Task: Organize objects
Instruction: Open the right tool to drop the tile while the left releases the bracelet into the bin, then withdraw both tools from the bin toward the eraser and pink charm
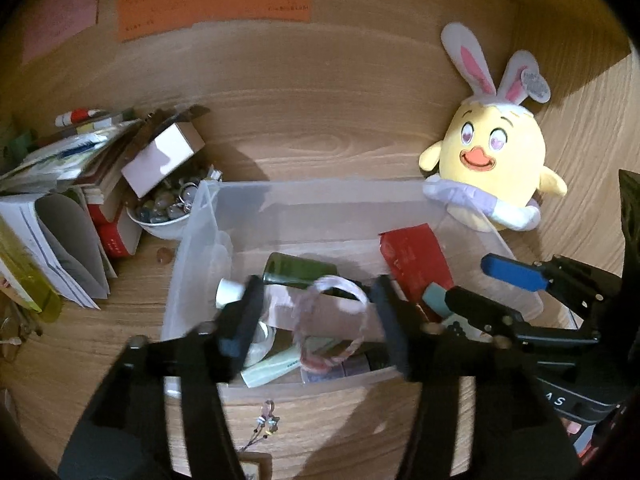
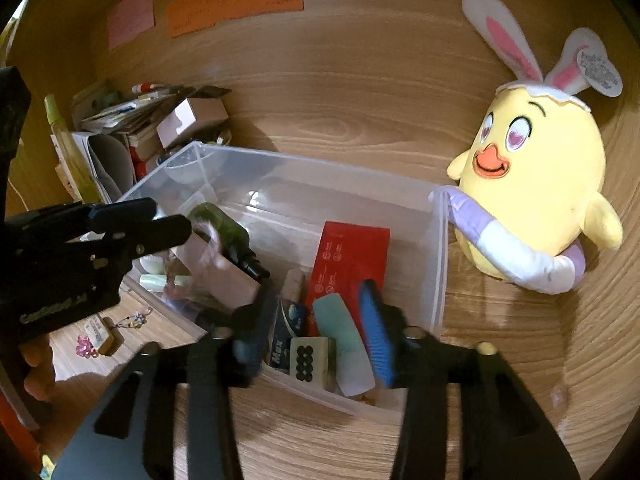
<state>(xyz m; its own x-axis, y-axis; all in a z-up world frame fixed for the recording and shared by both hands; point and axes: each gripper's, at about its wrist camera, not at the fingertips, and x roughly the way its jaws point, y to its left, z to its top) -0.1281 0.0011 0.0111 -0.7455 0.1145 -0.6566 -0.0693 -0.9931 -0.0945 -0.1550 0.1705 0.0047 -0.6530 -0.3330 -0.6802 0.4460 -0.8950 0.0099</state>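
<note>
Clear plastic box (image 1: 208, 216) sits at twelve o'clock under both open, empty grippers, left gripper (image 1: 316, 320) nearest the small pink paper bag (image 1: 332, 312), right gripper (image 2: 320, 320) over the mint case (image 2: 340, 328).

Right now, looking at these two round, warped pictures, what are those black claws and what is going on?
There is no robot here. A person holds a hand tool with two fingers in each hand, and each tool has a wide-angle camera looking along its fingers, hence the curved edges.

One picture is from the left gripper, the other from the right gripper. Each also shows the other tool off to one side.

Both hang over a clear plastic bin on a wooden desk. The bin holds a dark green bottle, a red packet, a small pink gift bag and other small things. Beside it sit a yellow chick plush with rabbit ears and a stack of books and papers.

Both grippers are open and hold nothing.
</note>
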